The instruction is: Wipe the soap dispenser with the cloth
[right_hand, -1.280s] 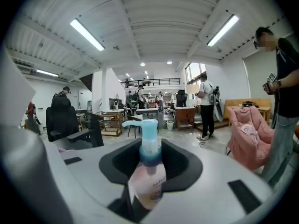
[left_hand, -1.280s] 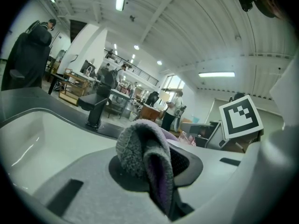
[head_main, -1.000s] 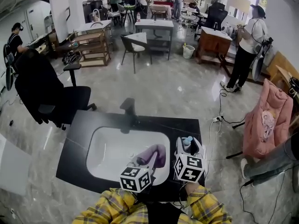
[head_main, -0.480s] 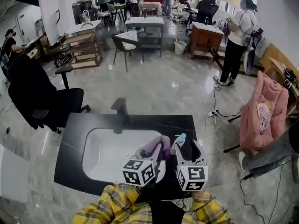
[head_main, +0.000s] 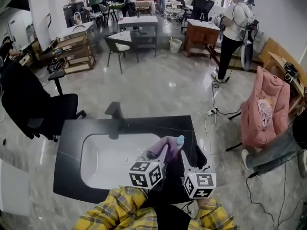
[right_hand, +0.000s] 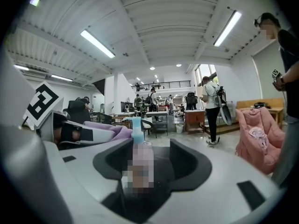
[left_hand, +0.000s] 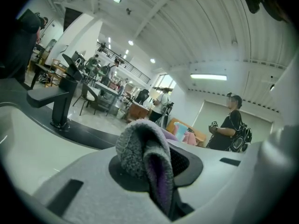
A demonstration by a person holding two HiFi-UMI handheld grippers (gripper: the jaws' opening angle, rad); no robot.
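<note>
The soap dispenser (head_main: 180, 140) shows its pale blue pump top at the right of the black counter (head_main: 69, 133); its body is mostly hidden. In the right gripper view the dispenser (right_hand: 136, 127) stands between the jaws of my right gripper (right_hand: 142, 167), which look spread wider than the bottle, with a dark gap on the right side. My left gripper (head_main: 164, 153) is shut on a grey and purple cloth (head_main: 160, 146), whose bunched end (left_hand: 145, 148) lies right next to the pump top. My right gripper (head_main: 191, 153) sits just right of the left one.
A white sink (head_main: 110, 155) with a black faucet (head_main: 114, 111) fills the counter's left and middle. Beyond the counter are a black office chair (head_main: 29, 104), a pink padded chair (head_main: 261, 109), cables on the floor and several people among desks further off.
The left gripper has carried the cloth to the right, up against the dispenser's top. The right gripper's jaws have spread wider round the dispenser and it has drawn back a little.
</note>
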